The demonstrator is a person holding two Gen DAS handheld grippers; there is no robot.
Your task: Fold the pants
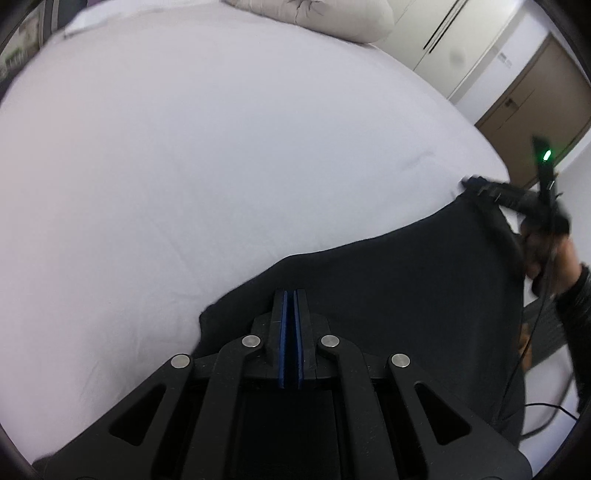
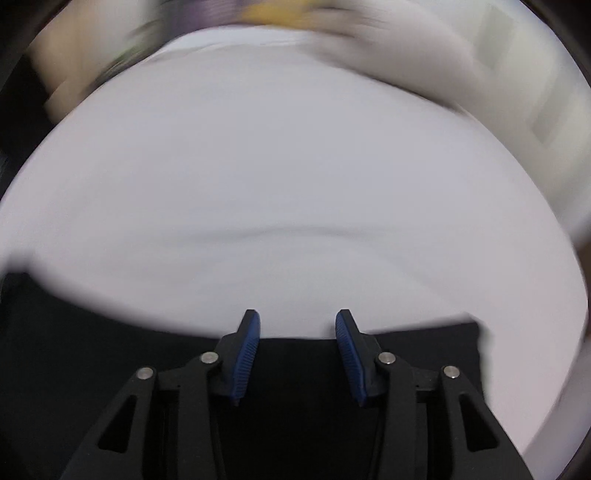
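- Black pants (image 1: 388, 288) lie on the white bed sheet (image 1: 184, 166), under the left gripper (image 1: 290, 295), which is clenched; whether on fabric is unclear.
- Right gripper (image 2: 297, 325) is spread wide over the pants' edge (image 2: 424, 336), grasping nothing.
- Only the left view shows a pillow (image 1: 314, 14) and a door (image 1: 535, 96).

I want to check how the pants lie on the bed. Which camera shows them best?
The left wrist view: the black pants spread sharply across the white bed, one edge running to the right tool. The right wrist view is blurred, showing only a dark strip beneath its open tool.

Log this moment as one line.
task: fold pants | left gripper: shut, over pants | right gripper: open at pants edge | surface: white bed
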